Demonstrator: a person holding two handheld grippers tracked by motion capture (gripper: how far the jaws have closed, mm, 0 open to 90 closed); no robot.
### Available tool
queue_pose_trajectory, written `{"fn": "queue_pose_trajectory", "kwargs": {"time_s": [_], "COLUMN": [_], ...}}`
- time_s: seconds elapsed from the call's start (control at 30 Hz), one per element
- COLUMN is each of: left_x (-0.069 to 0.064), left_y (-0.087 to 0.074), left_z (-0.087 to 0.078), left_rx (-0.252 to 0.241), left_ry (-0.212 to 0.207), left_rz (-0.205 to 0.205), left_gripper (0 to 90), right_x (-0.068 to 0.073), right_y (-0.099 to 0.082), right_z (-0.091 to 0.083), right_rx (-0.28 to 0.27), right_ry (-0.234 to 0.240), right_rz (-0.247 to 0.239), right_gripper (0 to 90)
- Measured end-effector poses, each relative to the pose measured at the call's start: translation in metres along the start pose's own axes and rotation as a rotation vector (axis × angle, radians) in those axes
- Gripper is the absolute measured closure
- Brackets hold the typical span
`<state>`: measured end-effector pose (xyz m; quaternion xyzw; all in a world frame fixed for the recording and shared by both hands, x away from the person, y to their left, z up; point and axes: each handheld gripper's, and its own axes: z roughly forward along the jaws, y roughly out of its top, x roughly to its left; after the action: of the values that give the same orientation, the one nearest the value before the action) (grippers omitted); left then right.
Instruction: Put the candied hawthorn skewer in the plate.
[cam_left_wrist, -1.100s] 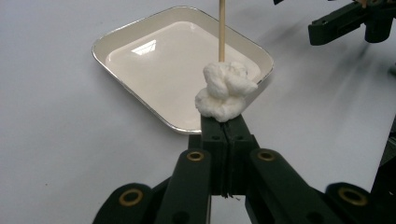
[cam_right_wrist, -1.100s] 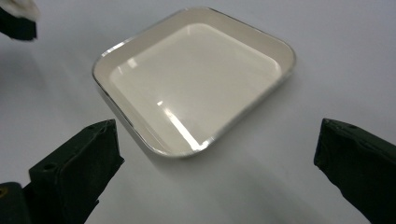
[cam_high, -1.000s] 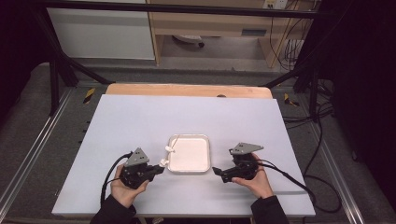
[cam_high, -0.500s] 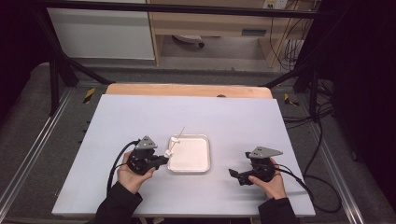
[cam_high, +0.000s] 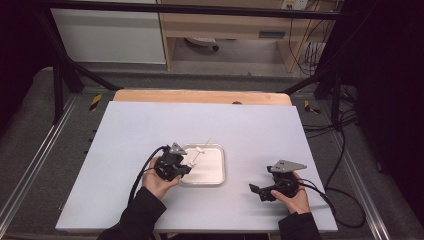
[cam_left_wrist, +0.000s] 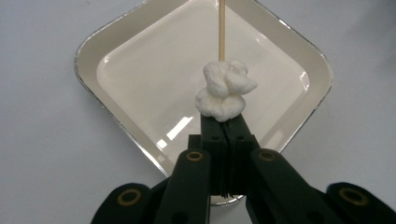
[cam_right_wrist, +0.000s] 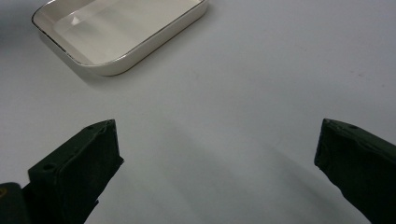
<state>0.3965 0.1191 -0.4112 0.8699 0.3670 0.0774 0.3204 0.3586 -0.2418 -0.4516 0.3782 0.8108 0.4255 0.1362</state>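
Left hand-held gripper (cam_high: 186, 167) positioned at left edge of white tray (cam_high: 218, 176), jaws pressed together on lower end of thin wooden skewer (cam_left_wrist: 222, 30). Skewer carrying a lump of white, fluffy material (cam_left_wrist: 224, 89), marshmallow-like, sitting just above the jaw tips in left gripper view. Skewer rising from the lump and out past top of frame, over tray interior. In high view, skewer (cam_high: 202, 149) tilted up and away toward far side of counter (cam_high: 150, 125), lump (cam_high: 200, 149) part-way along it, held above tray floor; contact with tray not discernible.

Tray: shallow, rectangular with rounded corners, glossy cream inside, thin metallic rim; resting flat on counter slightly left of centre, near the person's side.

Right hand-held gripper (cam_high: 256, 190) well apart from tray, to its right and nearer the person, low over counter. Jaws spread wide in right gripper view, nothing between them, bare counter surface beneath. Tray corner (cam_right_wrist: 116, 65) visible at upper left of that view.

Both hands gripping the gripper bodies from below; dark sleeves entering from bottom of high view. Cables trailing from each gripper.
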Motion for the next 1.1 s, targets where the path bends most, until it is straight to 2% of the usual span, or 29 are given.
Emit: {"fn": "queue_pose_trajectory", "kwargs": {"time_s": [0.13,0.33,0.5,0.77,0.97,1.1], "left_x": [-0.003,-0.007,-0.008,-0.009,-0.008,-0.007], "left_y": [0.002,0.003,0.002,0.002,0.002,0.000], "left_z": [0.009,0.017,0.024,0.024,0.018,0.010], "left_rx": [0.032,0.086,0.112,0.115,0.081,0.040], "left_ry": [0.007,0.024,0.039,0.045,0.044,0.038], "left_rz": [-0.003,0.014,0.020,0.026,0.046,0.061], "left_gripper": [88.3,88.1,87.8,86.6,77.9,66.2], "right_x": [-0.002,-0.002,-0.001,-0.001,-0.001,-0.001], "right_y": [0.000,0.000,0.000,0.000,0.000,0.000], "right_z": [-0.003,-0.002,-0.003,-0.003,-0.003,-0.003], "right_rx": [-0.011,-0.014,-0.019,-0.019,-0.018,-0.018], "right_ry": [0.000,0.006,0.009,0.011,0.012,0.011], "right_rz": [0.005,0.007,0.013,0.011,0.015,0.014], "right_gripper": [0.8,0.8,0.8,0.8,0.8,0.8]}}
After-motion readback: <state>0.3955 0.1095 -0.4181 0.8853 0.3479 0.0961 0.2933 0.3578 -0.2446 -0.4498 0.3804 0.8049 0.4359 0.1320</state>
